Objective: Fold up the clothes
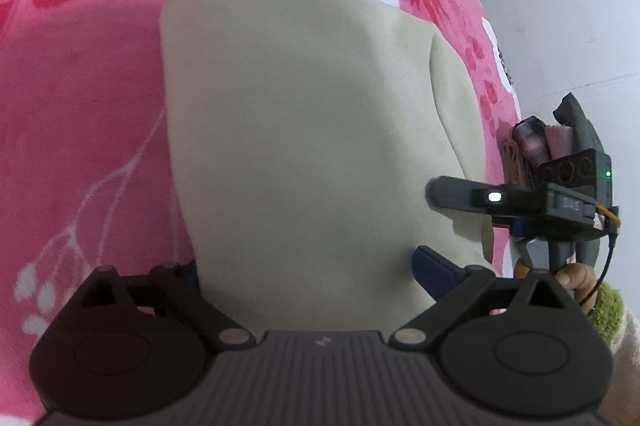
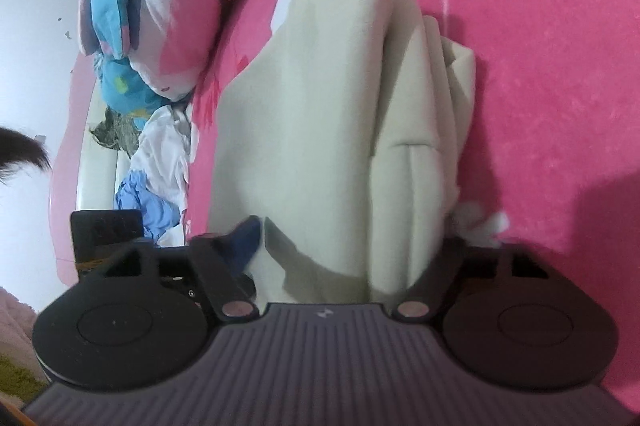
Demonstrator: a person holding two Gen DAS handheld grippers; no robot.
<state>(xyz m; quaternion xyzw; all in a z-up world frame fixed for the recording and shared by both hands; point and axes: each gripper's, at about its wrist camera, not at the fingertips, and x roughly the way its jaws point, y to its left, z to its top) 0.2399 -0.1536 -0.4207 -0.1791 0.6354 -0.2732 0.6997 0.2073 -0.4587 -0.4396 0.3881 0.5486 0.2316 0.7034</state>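
A cream-coloured garment [image 1: 304, 114], already folded into a thick, tall bundle, lies on a bed covered by a bright pink blanket [image 1: 80, 86] printed with white and red flowers. The likeliest trouble from here, as a judgement, is the fold coming undone: in the right wrist view several loose layers [image 2: 444, 74] fan out along the bundle's far side, and an uneven lift or a pull by one side alone could let them slide apart or drag the bundle askew on the plush blanket. The left tool [image 1: 312, 270] is spread wide, its two fingers astride the near end of the garment, a blue fingertip [image 1: 434, 268] showing at the right edge of the cloth and the other mostly hidden by it; it looks released rather than clenched, touching the fabric's sides at most. The right tool [image 2: 352, 250] is likewise spread wide, the near edge of the garment lying between its fingers, one blue fingertip [image 2: 246, 238] visible to the left of the cloth; whether it presses the fabric cannot be told. In the left wrist view the right tool reaches in from the right over the garment's corner. A heap of bedding [image 2: 152, 6] and other clothes [image 2: 160, 162] sits at the bed's edge, well apart.
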